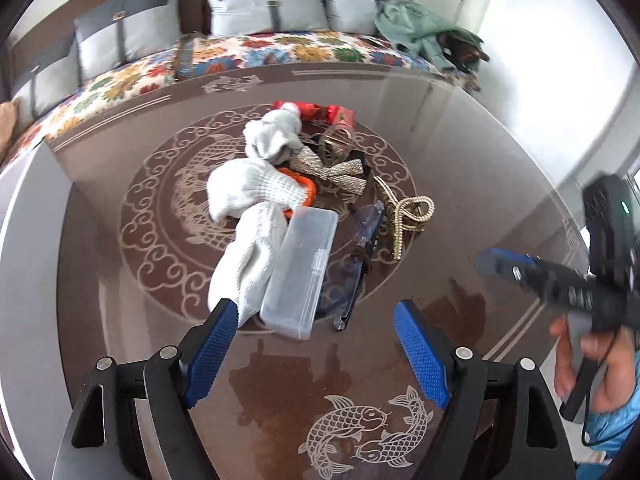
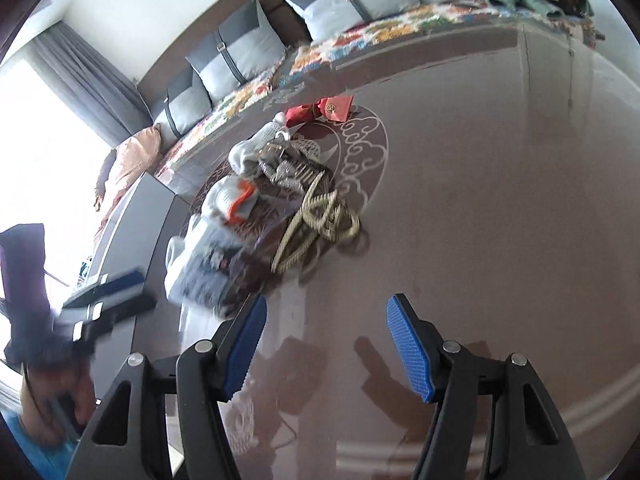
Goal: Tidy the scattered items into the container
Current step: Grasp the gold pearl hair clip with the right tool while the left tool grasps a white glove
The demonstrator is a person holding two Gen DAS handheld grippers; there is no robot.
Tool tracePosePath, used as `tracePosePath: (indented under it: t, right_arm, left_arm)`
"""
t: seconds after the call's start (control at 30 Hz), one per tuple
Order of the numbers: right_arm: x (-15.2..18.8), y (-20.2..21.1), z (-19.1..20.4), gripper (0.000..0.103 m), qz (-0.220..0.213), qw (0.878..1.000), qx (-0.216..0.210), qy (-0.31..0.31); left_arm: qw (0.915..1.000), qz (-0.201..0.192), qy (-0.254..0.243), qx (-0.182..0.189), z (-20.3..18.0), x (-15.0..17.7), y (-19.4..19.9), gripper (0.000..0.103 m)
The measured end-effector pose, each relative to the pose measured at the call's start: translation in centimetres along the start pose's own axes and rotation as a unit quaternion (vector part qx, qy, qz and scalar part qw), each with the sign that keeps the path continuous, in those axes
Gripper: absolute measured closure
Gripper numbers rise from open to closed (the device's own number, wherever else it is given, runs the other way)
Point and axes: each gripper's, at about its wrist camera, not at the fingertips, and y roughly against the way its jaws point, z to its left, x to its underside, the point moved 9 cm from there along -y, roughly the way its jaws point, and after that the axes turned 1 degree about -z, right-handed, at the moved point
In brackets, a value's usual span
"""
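A clear plastic box (image 1: 300, 268), lid down, lies on the brown table (image 1: 440, 160) beside a white knit glove with an orange cuff (image 1: 248, 200). Behind them lie a white sock (image 1: 272, 136), a red pouch (image 1: 320, 112), a glitter bow (image 1: 332, 172), a gold hair claw (image 1: 404, 216) and blue glasses (image 1: 360, 256). My left gripper (image 1: 316, 312) stands open, with the box's near end between its fingertips and no pad touching it. My right gripper (image 2: 328, 304) is open over bare table, short of the hair claw (image 2: 316, 216) and the blurred box (image 2: 204, 268).
A sofa with a floral cover (image 1: 240, 56), grey cushions (image 1: 264, 4) and a green garment (image 1: 420, 24) runs along the table's far edge. A hand (image 1: 580, 368) holds the right gripper (image 1: 496, 262) at the right. The table (image 2: 500, 200) has fish patterns (image 1: 360, 432) near me.
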Motion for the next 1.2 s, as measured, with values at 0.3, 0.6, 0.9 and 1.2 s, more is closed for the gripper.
tracePosePath:
  t: [0.3,0.6,0.9,1.2]
  right_arm:
    - [-4.0,-4.5,1.6,0.038,-0.015,0.998,0.048,0.041]
    - [-3.5,-7.9,1.5,0.043,0.010,0.990,0.096,0.104]
    - [-2.4,-6.8,1.3,0.056,0.031,0.987,0.079,0.135]
    - [1.6,-1.5,-0.2,0.056,0.036,0.995,0.042,0.085]
  left_arm:
    - [0.9946,0.014,0.094,0.040,0.9,2.8,-1.1,0.023]
    - [0.9910,0.016,0.127,0.041,2.9,3.9,-1.0,0.023]
    - [0.9911,0.024,0.123,0.044,2.9,4.5,-1.2,0.023]
    - [0.9974,0.003,0.071,-0.011,6.7,1.5,-1.8,0.023]
